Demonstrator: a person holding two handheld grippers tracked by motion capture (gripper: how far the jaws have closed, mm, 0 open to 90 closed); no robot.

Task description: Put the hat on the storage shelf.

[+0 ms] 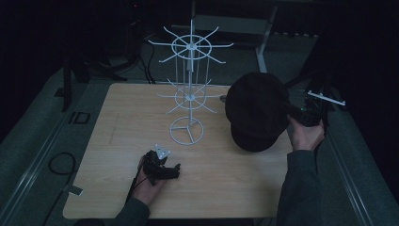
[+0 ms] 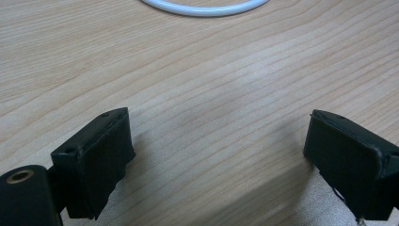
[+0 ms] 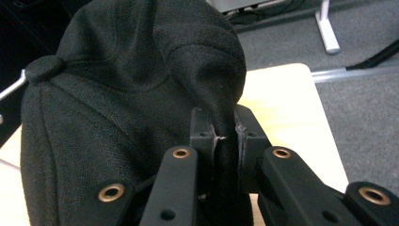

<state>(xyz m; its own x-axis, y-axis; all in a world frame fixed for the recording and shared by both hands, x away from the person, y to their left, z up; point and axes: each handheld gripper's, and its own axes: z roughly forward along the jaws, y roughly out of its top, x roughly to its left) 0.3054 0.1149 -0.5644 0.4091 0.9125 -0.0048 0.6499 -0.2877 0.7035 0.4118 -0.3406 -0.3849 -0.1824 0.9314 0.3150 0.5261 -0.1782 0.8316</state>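
Right gripper (image 3: 226, 141) pinched on the black cap (image 1: 256, 110), right of the white wire rack (image 1: 189, 89); left gripper (image 1: 164, 168) gaping, empty, nearer.

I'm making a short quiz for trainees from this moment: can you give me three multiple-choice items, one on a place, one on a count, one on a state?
1. Where does the white wire rack stand?
A. near the middle of the table
B. on the floor
C. at the table's near edge

2. How many rings of hooks does the rack carry?
A. one
B. two
C. four

3. What is the state of the right claw?
A. open over the table
B. shut on nothing
C. shut on the black cap

Answers:
1. A, its round base rests near mid-table in the high view.
2. B, an upper and a lower ring show.
3. C, the cap's fabric is pinched between its pads.
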